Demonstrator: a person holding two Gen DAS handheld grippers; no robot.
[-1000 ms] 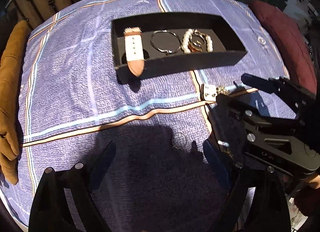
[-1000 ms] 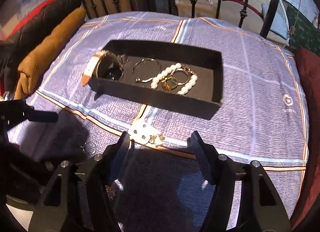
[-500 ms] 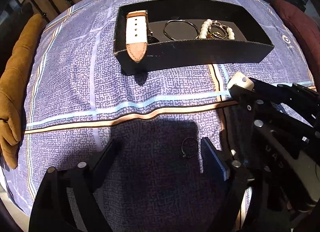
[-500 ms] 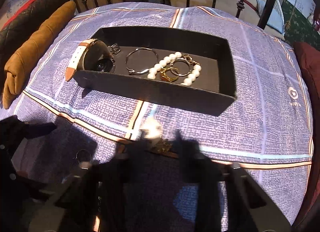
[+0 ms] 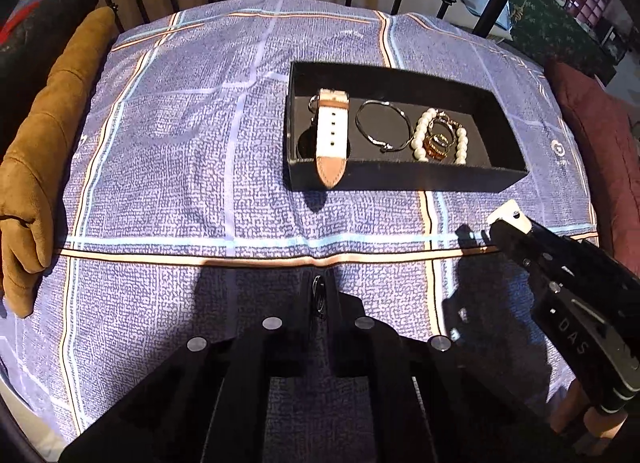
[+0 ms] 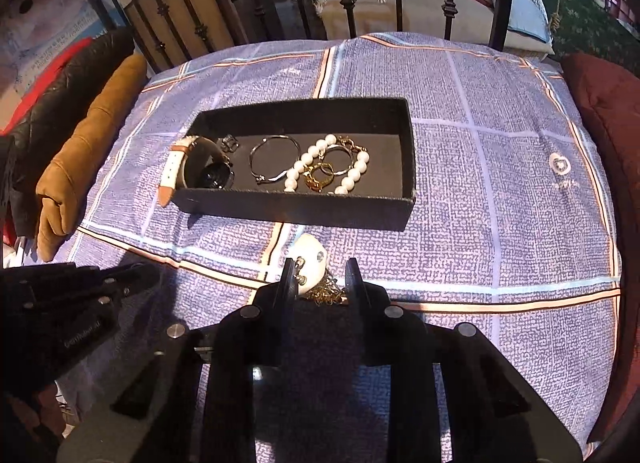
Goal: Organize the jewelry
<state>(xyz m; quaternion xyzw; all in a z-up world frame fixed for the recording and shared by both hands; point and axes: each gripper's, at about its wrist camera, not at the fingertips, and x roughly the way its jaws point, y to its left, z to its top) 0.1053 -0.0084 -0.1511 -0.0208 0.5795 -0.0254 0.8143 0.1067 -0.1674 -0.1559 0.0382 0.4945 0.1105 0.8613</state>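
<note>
Two pieces are off the bedspread (image 5: 160, 191) at once, one in each gripper. The left gripper (image 5: 320, 295) has just been closing, and its jaws now stand pressed together on a small dark ring (image 5: 319, 297), which sits edge-on between the tips, likely because a thin hoop is easiest to pinch flat. The right gripper (image 6: 318, 277) has also just been closing; it pinches a white card (image 6: 310, 259) with a gold chain (image 6: 326, 295) bunched under it, the jaws standing partly apart because the card fills the gap (whether the chain itself is clamped I cannot tell).

Both loads seem meant for the black tray (image 6: 296, 209), which lies ahead of the grippers on the cover. It already holds a watch (image 5: 332, 135) whose strap hangs over the near wall, a thin bangle (image 5: 384, 129) and a pearl bracelet (image 5: 420, 135) around some gold rings (image 5: 438, 143). The near wall must be cleared, and the free floor is at the right end. A tan cushion (image 5: 44, 151) and a dark red one (image 6: 604, 111) flank the bed, well clear.
</note>
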